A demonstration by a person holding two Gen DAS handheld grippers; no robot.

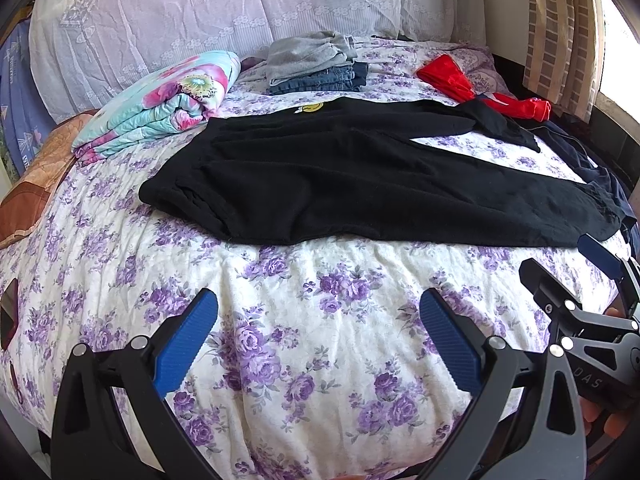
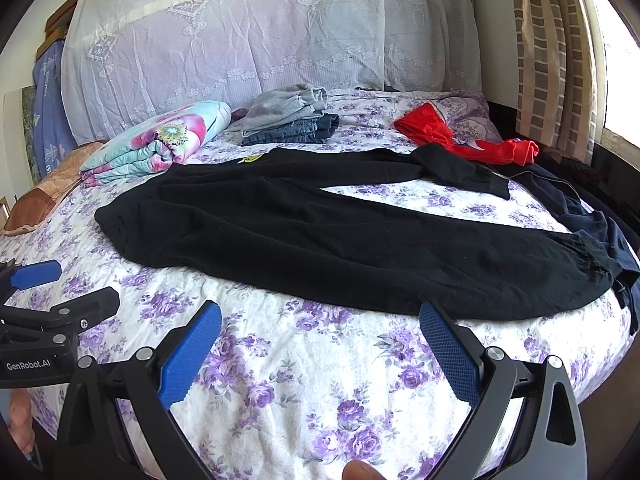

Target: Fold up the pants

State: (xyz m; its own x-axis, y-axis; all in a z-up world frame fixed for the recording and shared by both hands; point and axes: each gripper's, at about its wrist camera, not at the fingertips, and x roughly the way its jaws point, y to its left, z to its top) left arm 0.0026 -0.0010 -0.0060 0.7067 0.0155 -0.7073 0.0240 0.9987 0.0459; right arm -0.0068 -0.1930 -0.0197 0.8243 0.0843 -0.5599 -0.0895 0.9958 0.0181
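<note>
Black pants (image 1: 340,184) lie spread flat on the bed, waistband to the left and both legs running right, parted in a V; they also show in the right wrist view (image 2: 340,240). A small yellow patch (image 1: 312,108) sits at their far edge. My left gripper (image 1: 318,332) is open and empty, over the bedspread in front of the pants. My right gripper (image 2: 320,340) is open and empty, its right fingertip just short of the near leg's hem. Each gripper shows at the edge of the other's view.
The bed has a white bedspread with purple flowers (image 1: 320,360). A folded floral quilt (image 1: 160,108) lies at the back left, a stack of folded grey and denim clothes (image 1: 316,64) behind the pants, a red garment (image 1: 472,84) and dark clothes (image 1: 592,160) at right.
</note>
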